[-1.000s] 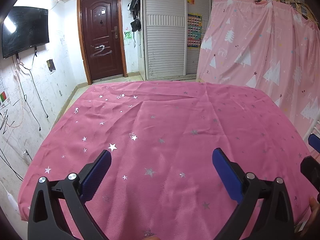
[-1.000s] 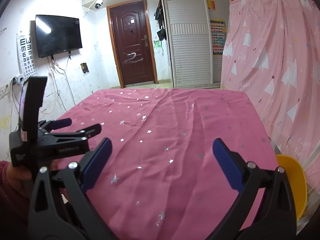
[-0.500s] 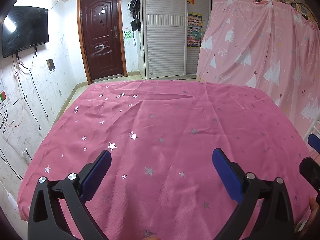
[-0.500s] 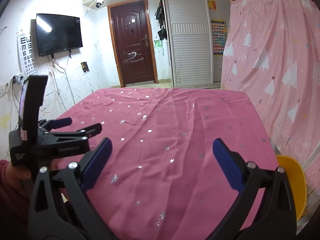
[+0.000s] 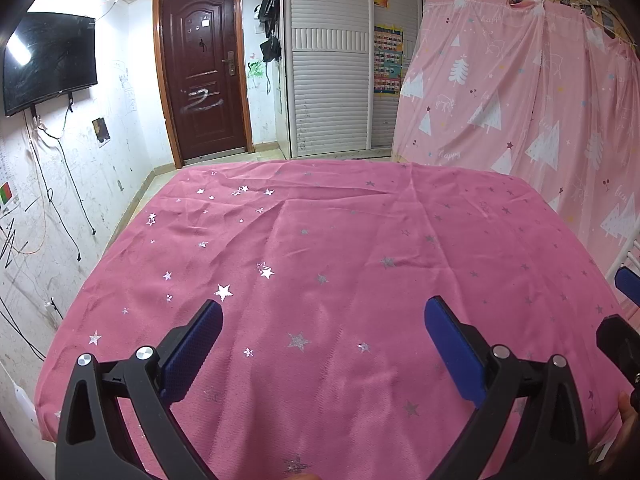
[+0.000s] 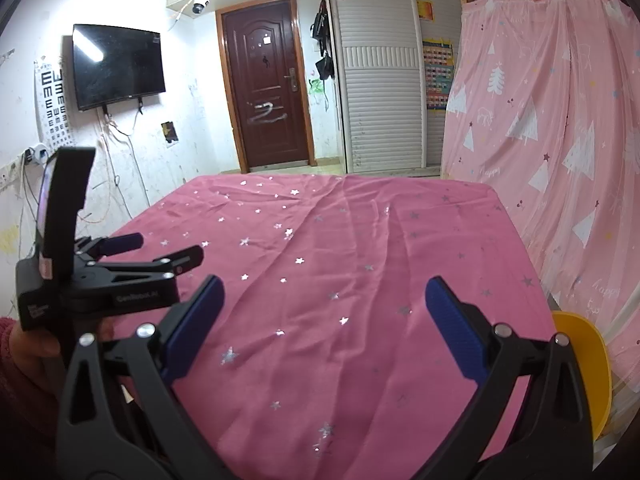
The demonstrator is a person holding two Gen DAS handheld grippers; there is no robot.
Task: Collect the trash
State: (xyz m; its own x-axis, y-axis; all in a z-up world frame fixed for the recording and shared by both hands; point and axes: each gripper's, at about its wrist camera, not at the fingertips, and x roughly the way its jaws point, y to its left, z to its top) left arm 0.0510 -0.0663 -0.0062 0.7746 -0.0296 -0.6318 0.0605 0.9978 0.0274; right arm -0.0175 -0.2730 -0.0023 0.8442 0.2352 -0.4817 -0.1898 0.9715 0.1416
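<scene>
A pink tablecloth with silver stars [image 5: 340, 264] covers the table; it also shows in the right wrist view [image 6: 352, 280]. No trash shows on it in either view. My left gripper [image 5: 322, 312] is open and empty above the table's near edge. My right gripper [image 6: 322, 292] is open and empty, to the right of the left one. The left gripper also shows in the right wrist view [image 6: 160, 250], held in a hand at the left. A yellow bin [image 6: 588, 368] stands beside the table's right edge.
A pink curtain with white trees [image 5: 520, 112] hangs along the right side, close to the table. A dark door [image 5: 204, 72], a white slatted wardrobe [image 5: 332, 60] and a wall television [image 5: 48, 64] stand beyond the far edge. Cables hang on the left wall [image 5: 52, 200].
</scene>
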